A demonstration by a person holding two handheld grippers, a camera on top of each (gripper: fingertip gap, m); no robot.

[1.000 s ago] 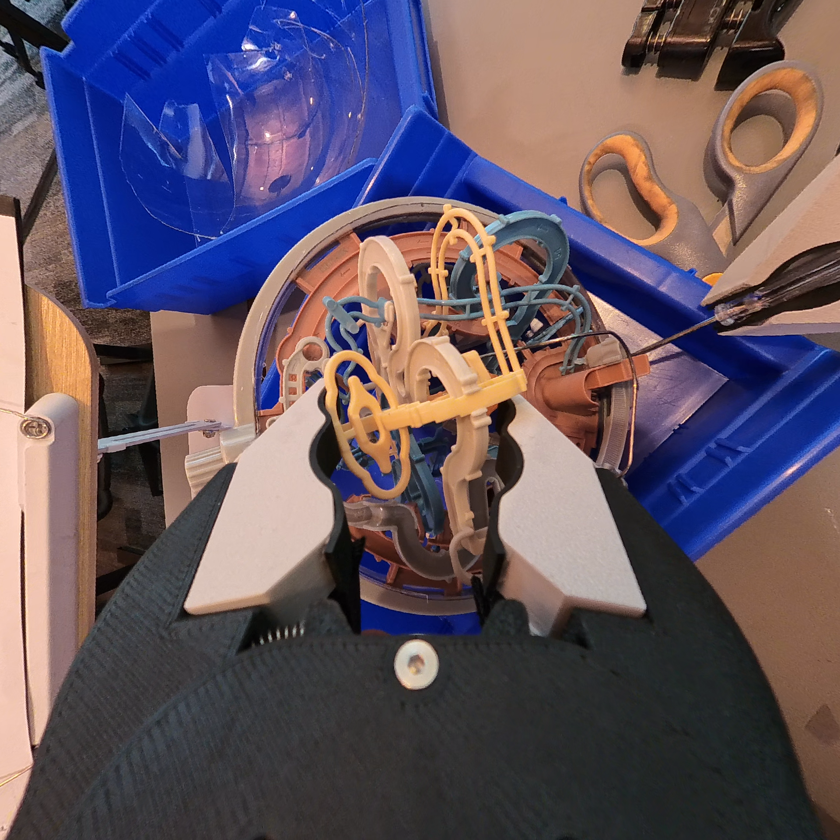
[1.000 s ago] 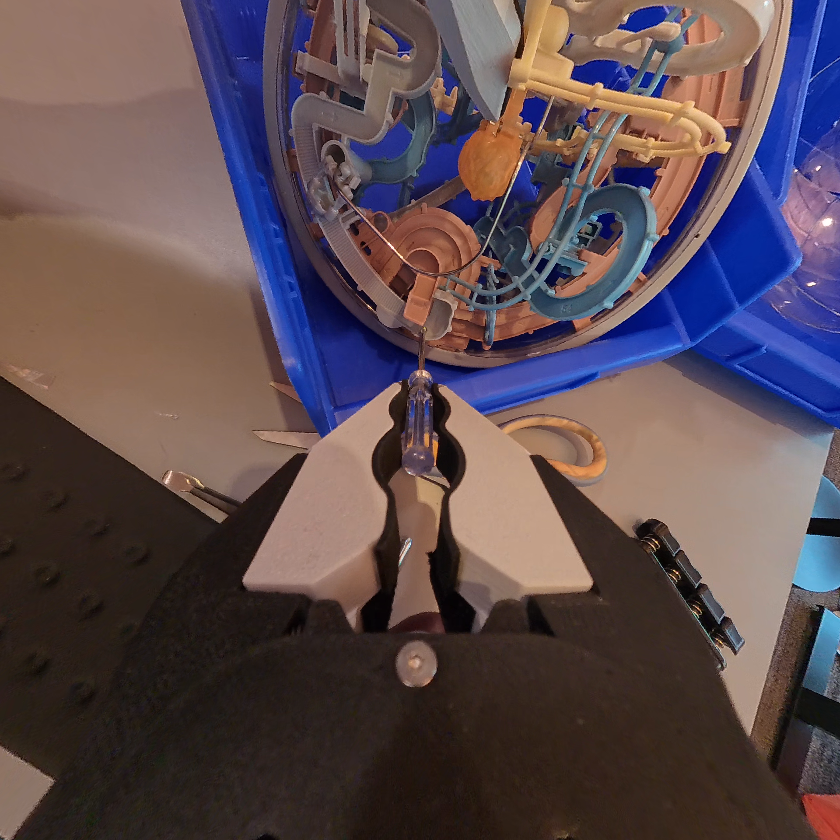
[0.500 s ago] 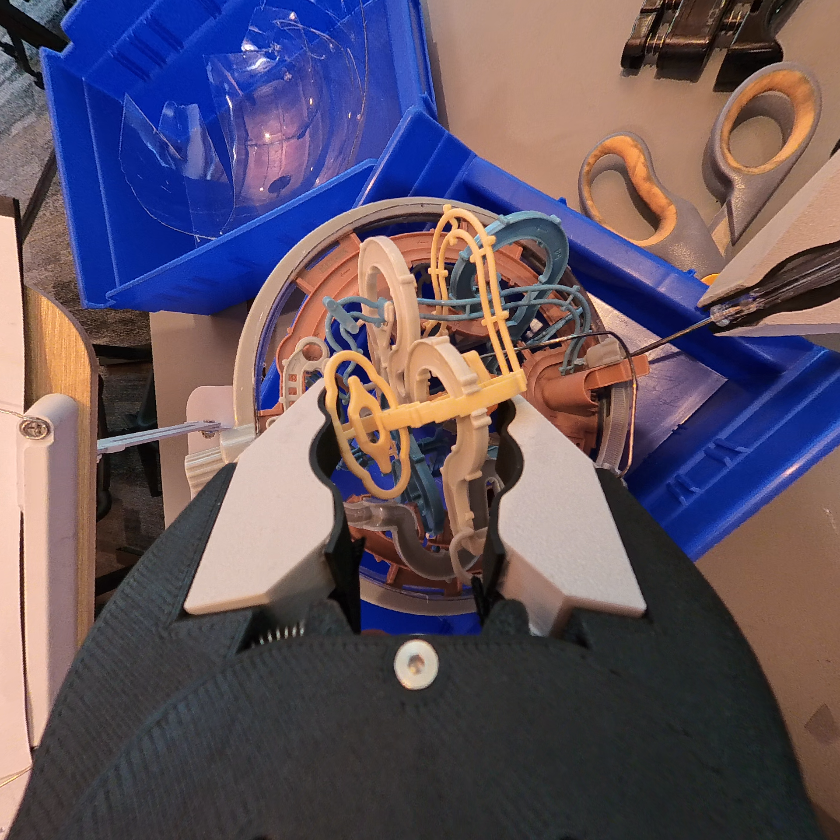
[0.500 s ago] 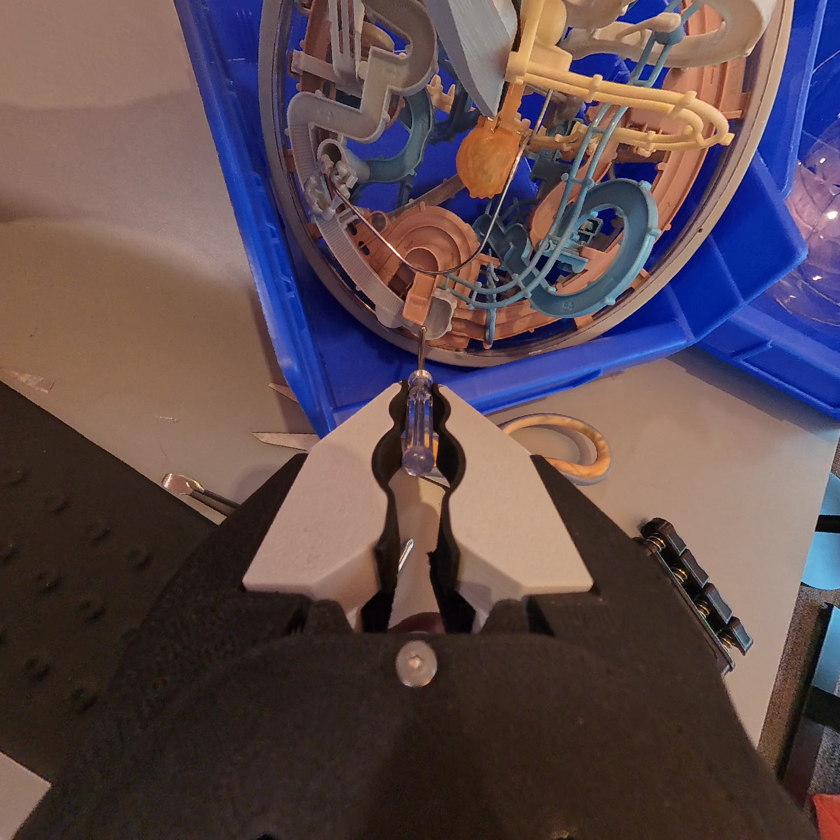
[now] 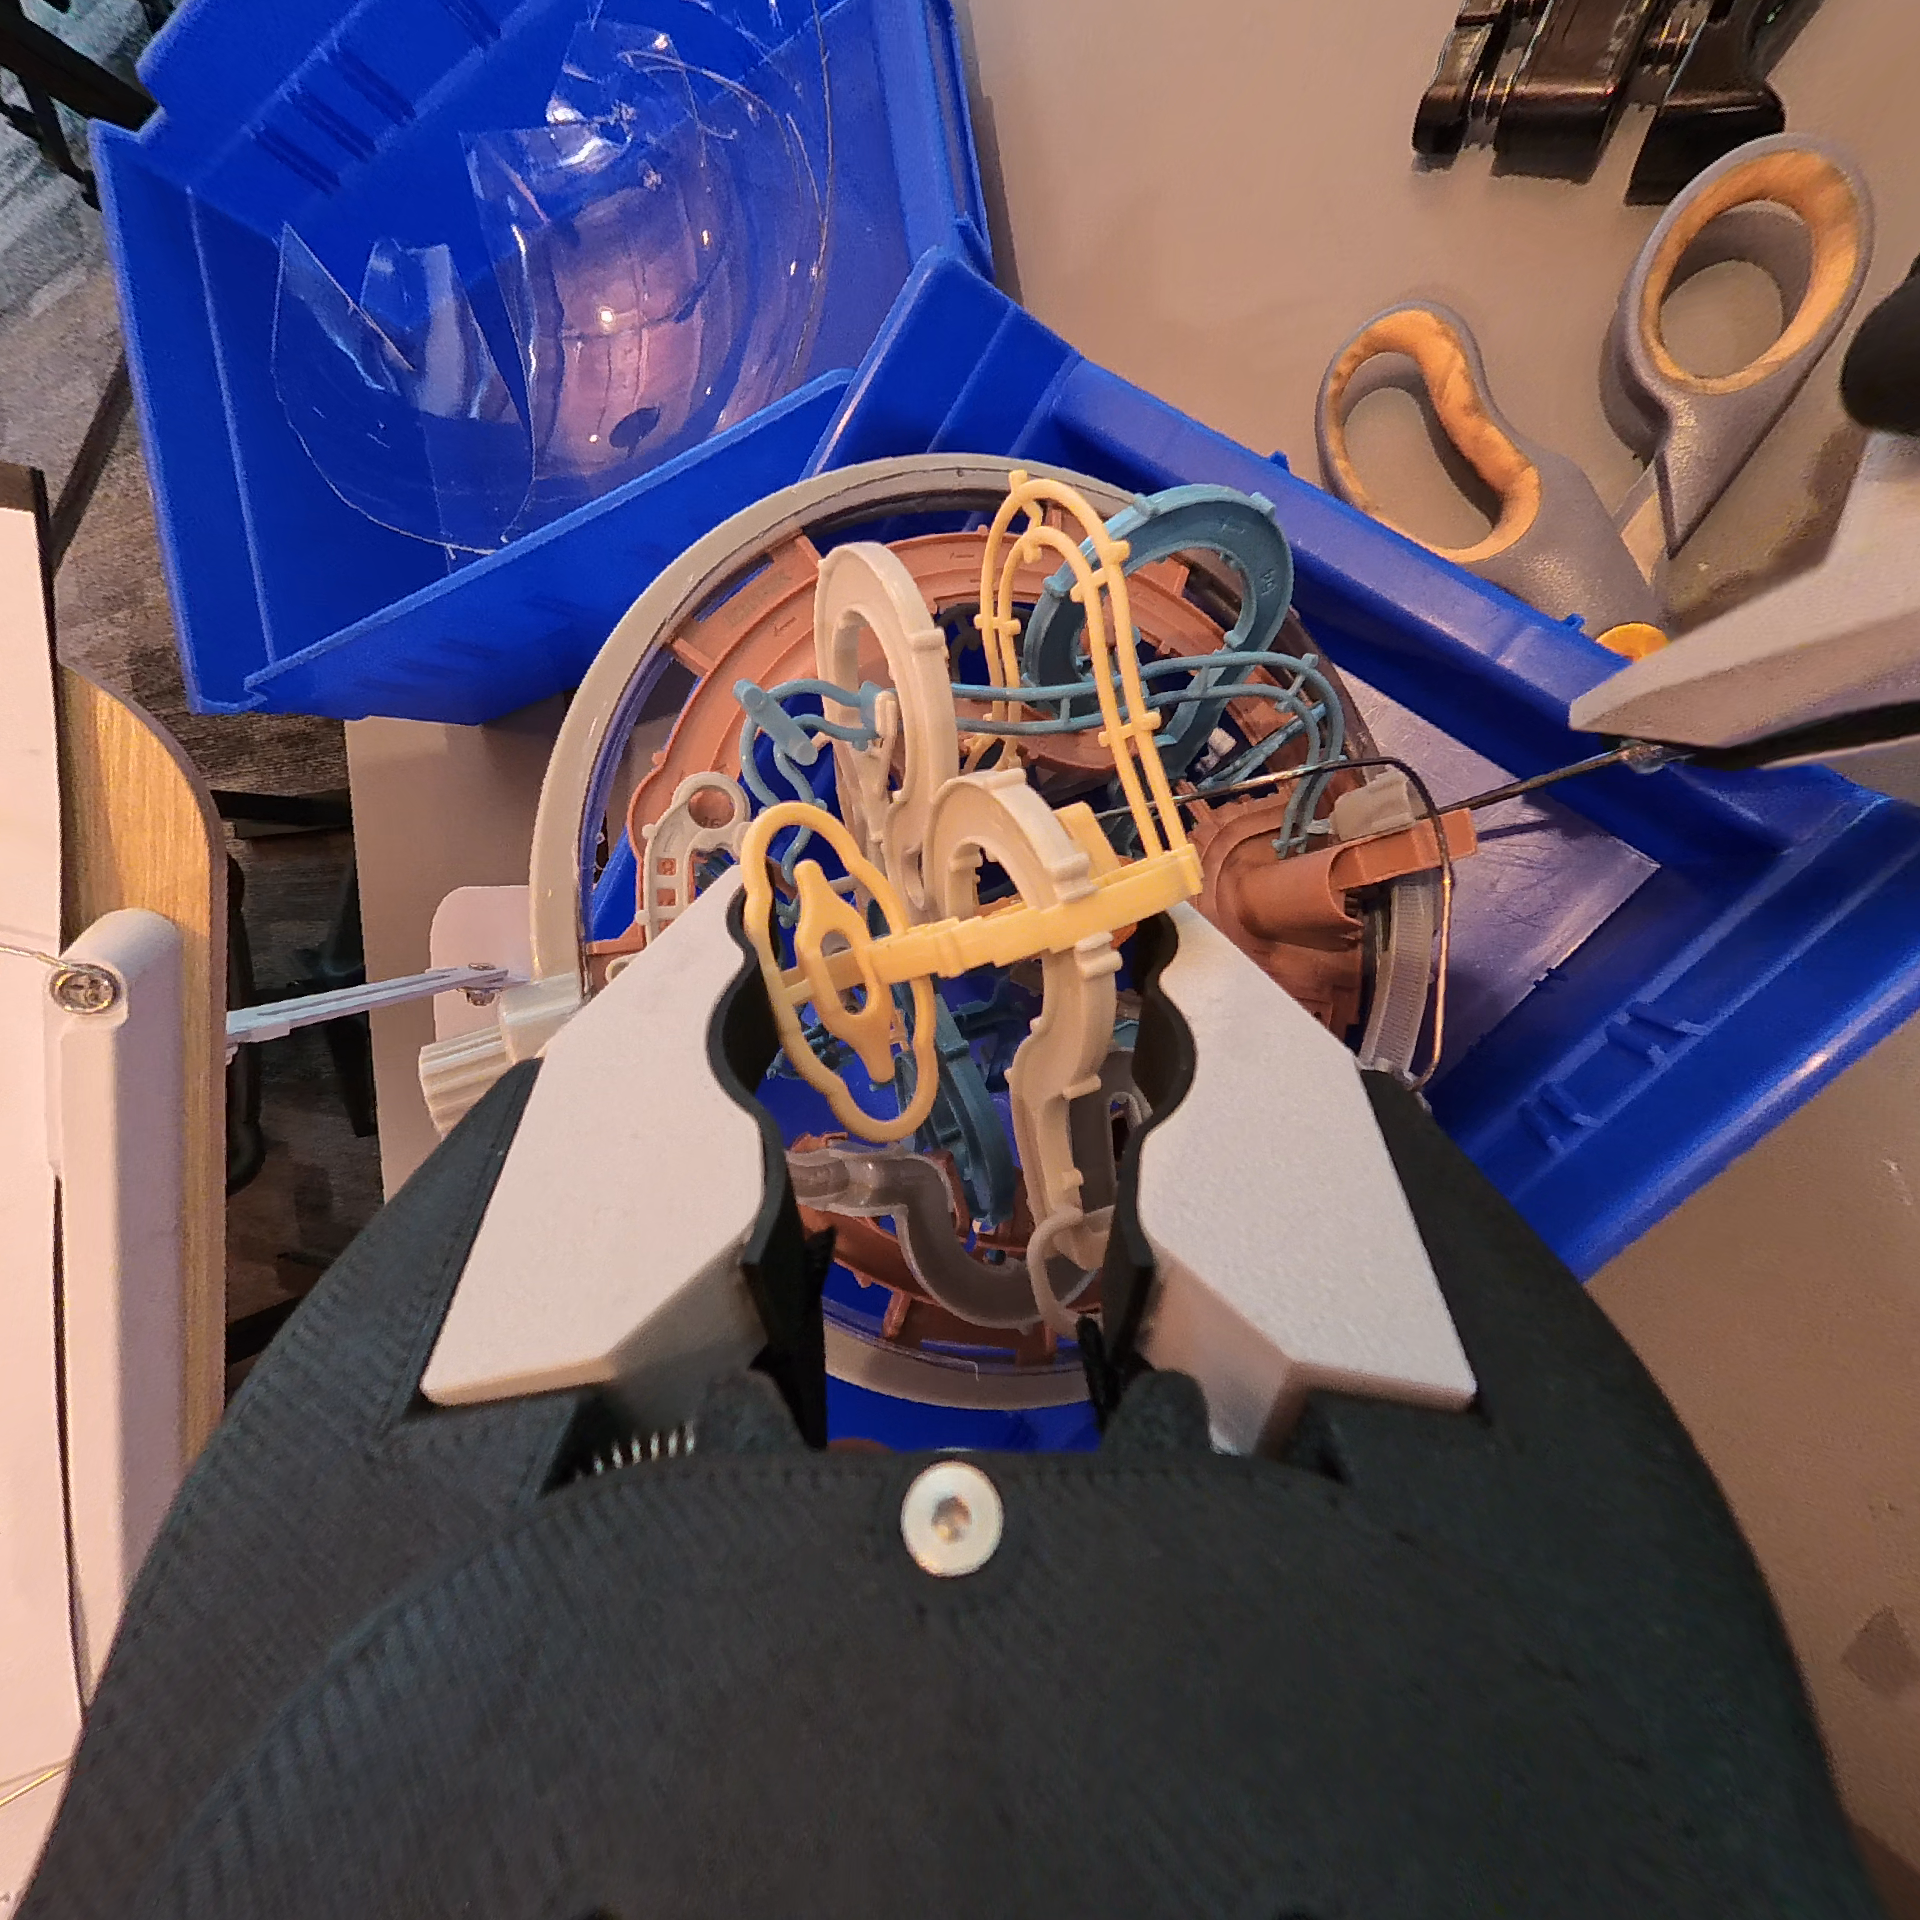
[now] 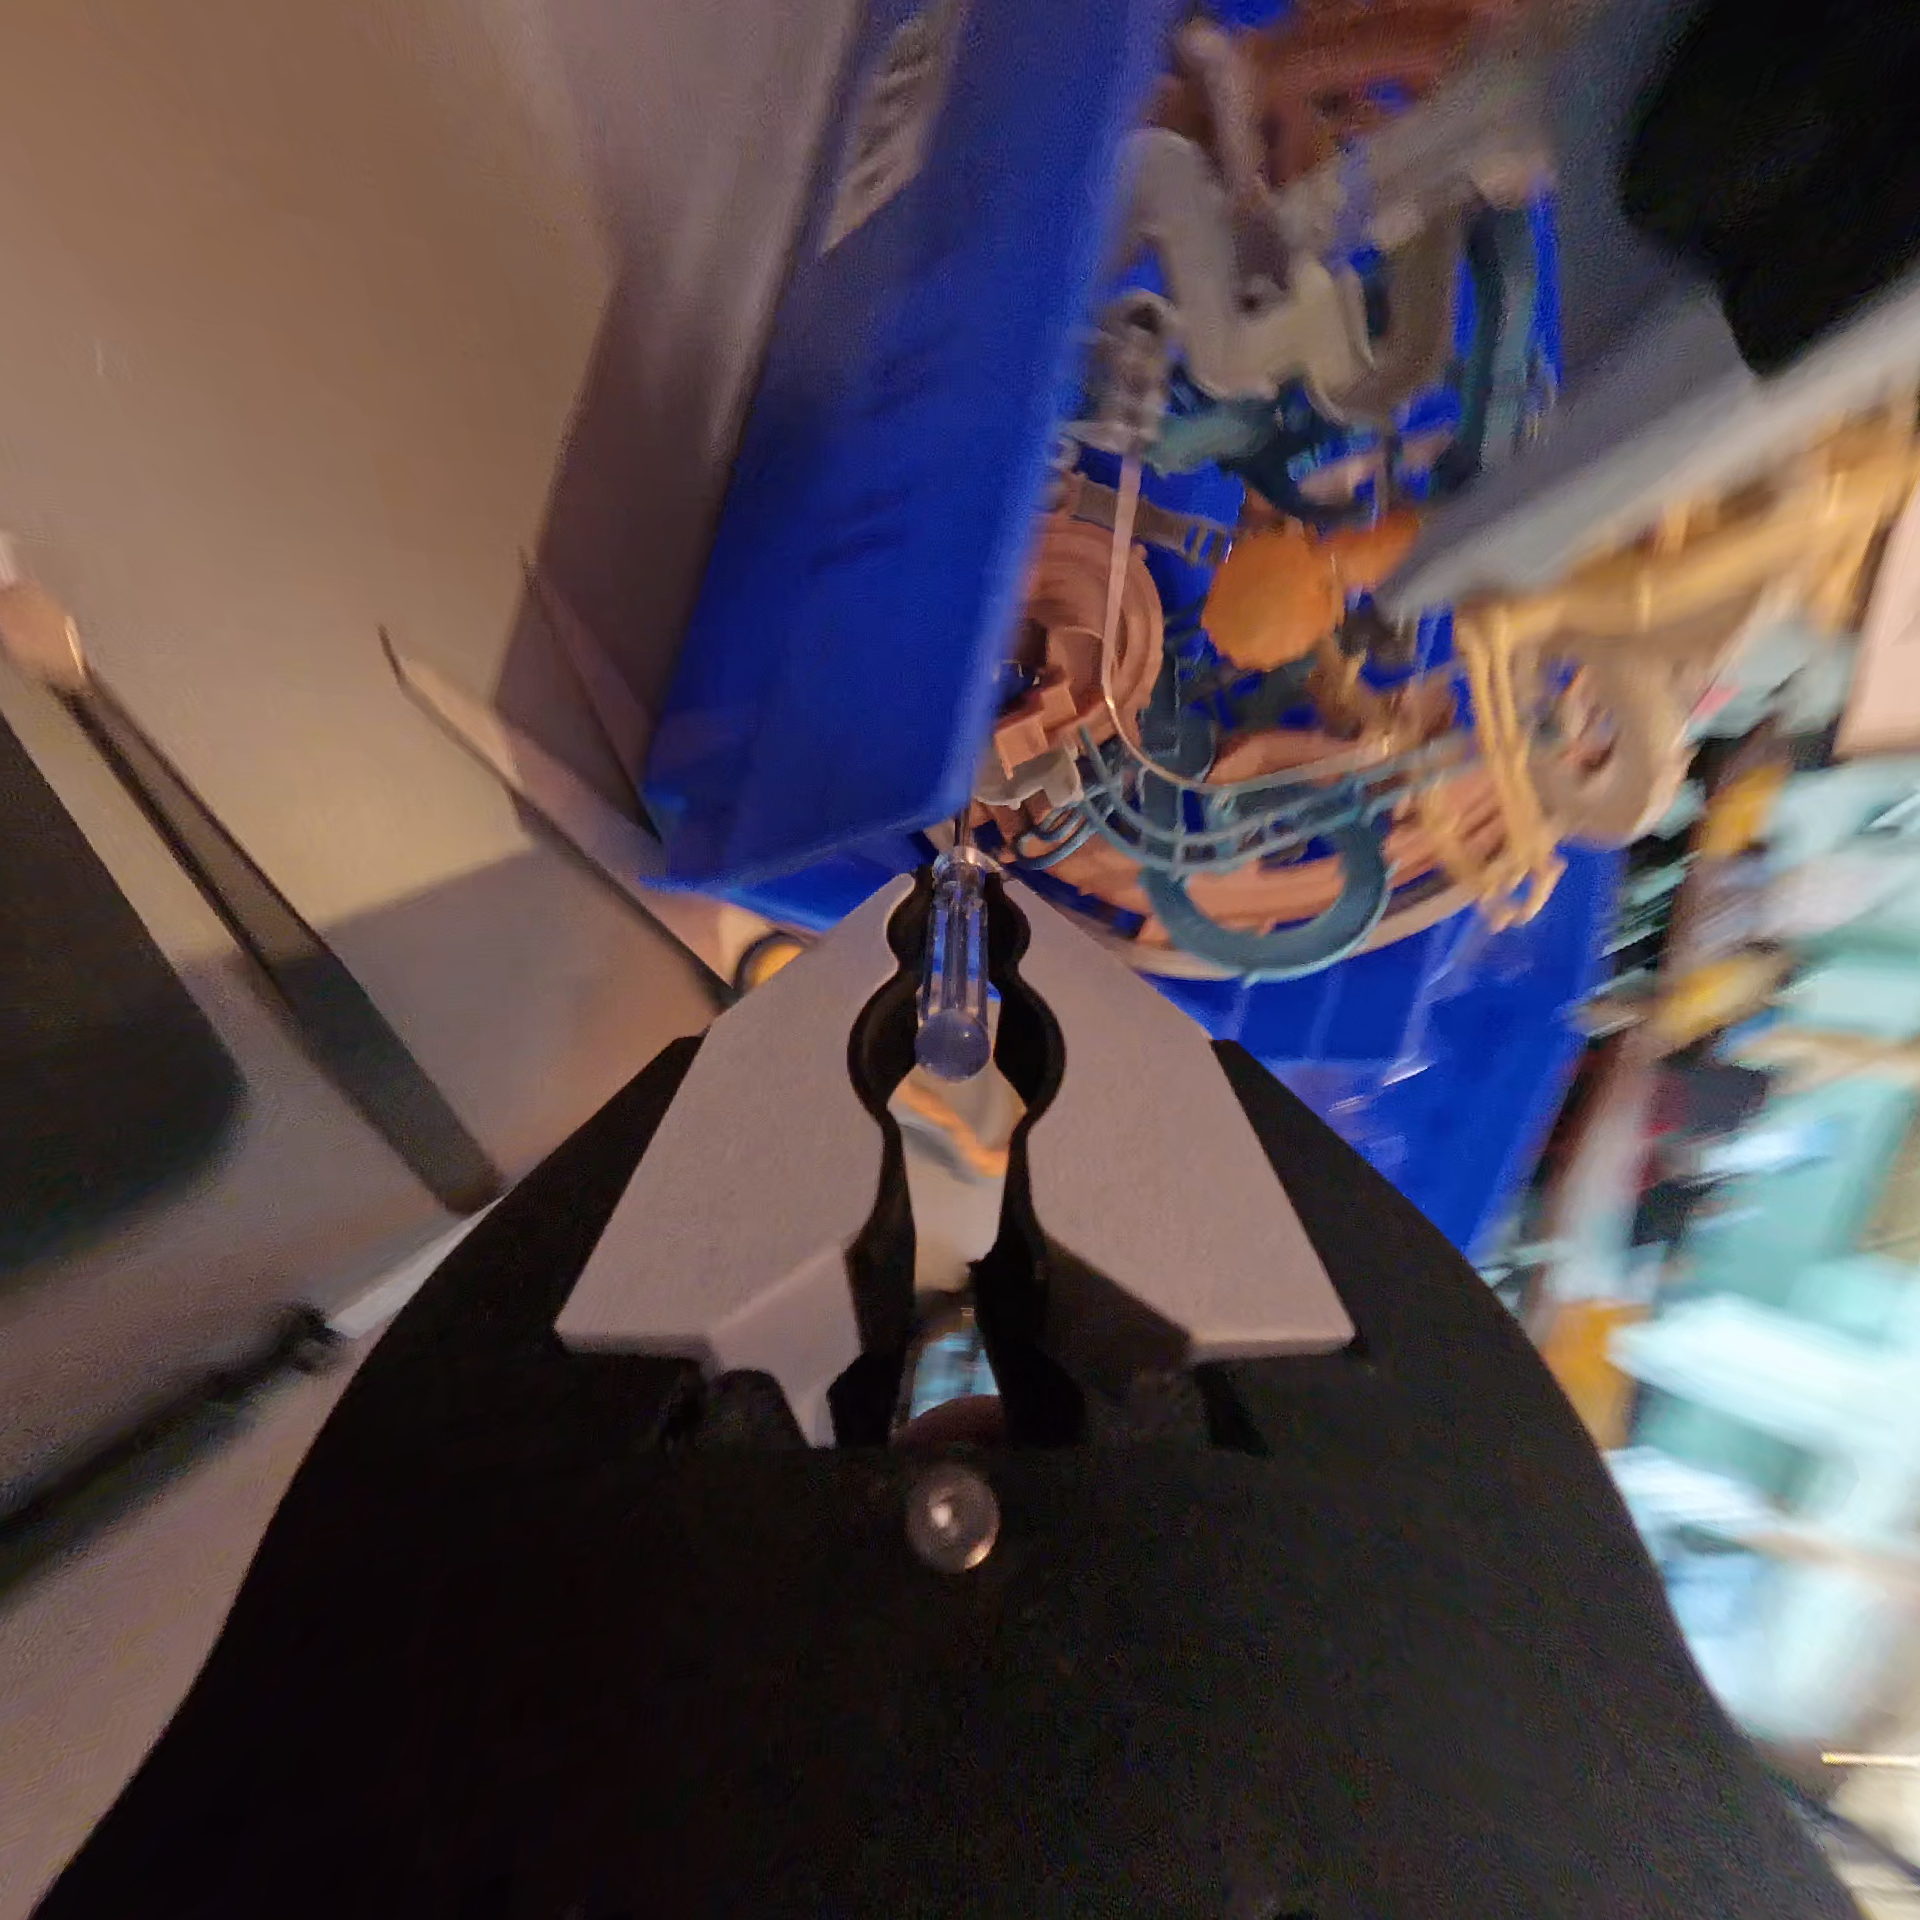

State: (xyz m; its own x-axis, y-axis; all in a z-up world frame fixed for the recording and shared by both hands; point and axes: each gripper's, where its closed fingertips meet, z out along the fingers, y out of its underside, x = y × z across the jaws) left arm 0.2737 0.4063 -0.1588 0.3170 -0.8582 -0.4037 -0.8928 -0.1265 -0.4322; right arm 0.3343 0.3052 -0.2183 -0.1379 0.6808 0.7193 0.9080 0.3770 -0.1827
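My left gripper (image 5: 951, 935) has a broad black body with a ribbed, layered printed texture; two pale grey wedge-shaped fingers (image 5: 623, 1164) sit on it, each lined on its inner edge with a wavy black pad; a round silver screw (image 5: 951, 1532) sits at the middle of the body; a small coil spring (image 5: 639, 1446) shows in a slot under the near finger. My right gripper (image 6: 961, 894) looks the same: black shell, grey wedge fingers (image 6: 769, 1164), scalloped black inner edges, one silver screw (image 6: 951, 1522) at the centre; its picture is blurred towards the edges.
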